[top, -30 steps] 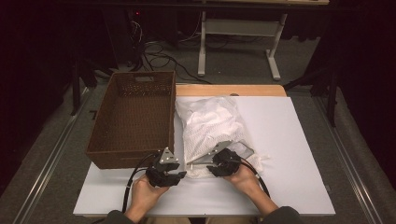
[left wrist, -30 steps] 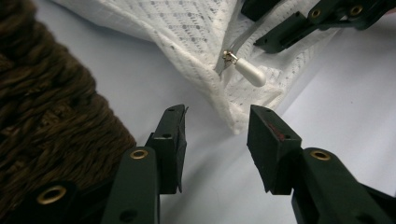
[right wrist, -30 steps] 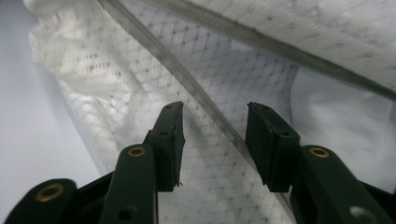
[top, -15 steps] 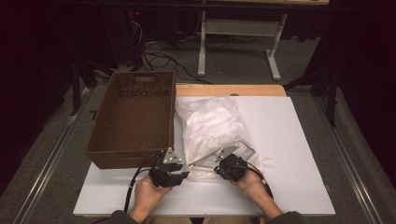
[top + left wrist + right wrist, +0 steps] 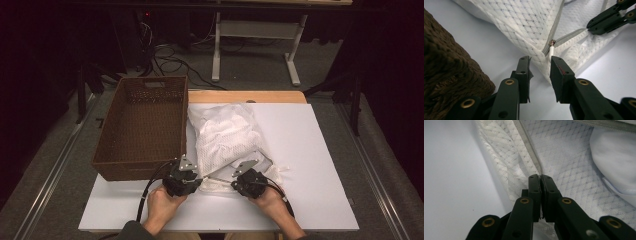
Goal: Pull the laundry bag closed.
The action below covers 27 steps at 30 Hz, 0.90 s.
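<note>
A white mesh zip bag (image 5: 225,132) stuffed with white cloth lies on the white table (image 5: 320,150). My right gripper (image 5: 231,180) (image 5: 540,178) is shut on the bag's mesh (image 5: 574,170) right beside the grey zipper tape. My left gripper (image 5: 202,179) (image 5: 540,61) faces it at the bag's near corner (image 5: 529,22). Its jaws have just been closing and still stand apart. The white zipper pull (image 5: 551,48) and a fold of mesh sit at the tips without being pressed. In the left gripper view, the right gripper (image 5: 589,26) pinches the zipper edge at the upper right.
A brown wicker basket (image 5: 145,170) (image 5: 449,75) stands at the table's left, close beside my left gripper. A wooden board (image 5: 280,96) runs behind the bag. Bare table lies to the right of the bag.
My right gripper has shut on the bag's zipper edge and shifted slightly right. The left gripper's jaws have narrowed around the zipper pull while that hand stayed put.
</note>
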Motion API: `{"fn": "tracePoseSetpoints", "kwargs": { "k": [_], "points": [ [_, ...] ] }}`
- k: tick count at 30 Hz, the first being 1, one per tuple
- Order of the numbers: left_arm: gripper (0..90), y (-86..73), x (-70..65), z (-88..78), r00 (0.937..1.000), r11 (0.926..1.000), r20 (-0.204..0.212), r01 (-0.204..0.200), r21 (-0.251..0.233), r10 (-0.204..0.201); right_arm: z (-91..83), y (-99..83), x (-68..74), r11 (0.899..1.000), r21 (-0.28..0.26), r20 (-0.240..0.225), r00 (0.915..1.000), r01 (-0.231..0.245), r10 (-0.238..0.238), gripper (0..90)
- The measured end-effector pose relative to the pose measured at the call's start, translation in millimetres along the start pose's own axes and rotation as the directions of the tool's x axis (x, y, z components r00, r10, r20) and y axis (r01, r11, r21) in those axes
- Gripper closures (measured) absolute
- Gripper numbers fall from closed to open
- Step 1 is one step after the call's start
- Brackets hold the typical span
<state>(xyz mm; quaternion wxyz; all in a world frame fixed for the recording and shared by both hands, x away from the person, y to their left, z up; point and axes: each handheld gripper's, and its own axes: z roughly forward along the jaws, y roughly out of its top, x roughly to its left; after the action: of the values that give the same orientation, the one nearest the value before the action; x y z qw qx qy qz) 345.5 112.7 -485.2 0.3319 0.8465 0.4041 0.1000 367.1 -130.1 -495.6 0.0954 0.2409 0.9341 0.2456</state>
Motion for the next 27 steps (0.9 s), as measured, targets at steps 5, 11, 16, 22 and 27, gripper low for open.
{"fn": "tracePoseSetpoints", "kwargs": {
  "k": [5,11,16,22,27],
  "points": [
    [66.7,0.1,-0.2,9.9,0.9999,0.9996,-0.01,0.005,0.029,-0.004,0.0,0.1,-0.4,1.0,0.0,-0.004,1.0,0.004,-0.004,87.7],
    [63.5,3.4,-1.3,13.1,0.9996,0.9999,0.023,0.015,0.006,-0.015,0.1,0.0,-0.9,1.0,0.0,-0.006,0.9999,0.01,-0.01,87.5],
    [62.8,7.6,-0.9,21.4,0.9995,0.9999,0.028,0.015,0.002,-0.015,0.3,0.2,-0.5,1.0,-0.002,-0.005,1.0,0.006,-0.006,87.3],
    [69.2,8.9,-0.2,23.1,0.9987,0.9995,0.045,0.026,-0.018,-0.025,0.5,0.3,-0.7,1.0,-0.002,-0.005,1.0,-0.001,0.001,86.9],
    [79.5,8.0,-0.4,17.6,0.9979,0.9992,0.063,0.016,-0.036,-0.013,0.4,0.0,0.1,1.0,-0.006,0.002,1.0,0.0,0.0,86.0]
  ]
}}
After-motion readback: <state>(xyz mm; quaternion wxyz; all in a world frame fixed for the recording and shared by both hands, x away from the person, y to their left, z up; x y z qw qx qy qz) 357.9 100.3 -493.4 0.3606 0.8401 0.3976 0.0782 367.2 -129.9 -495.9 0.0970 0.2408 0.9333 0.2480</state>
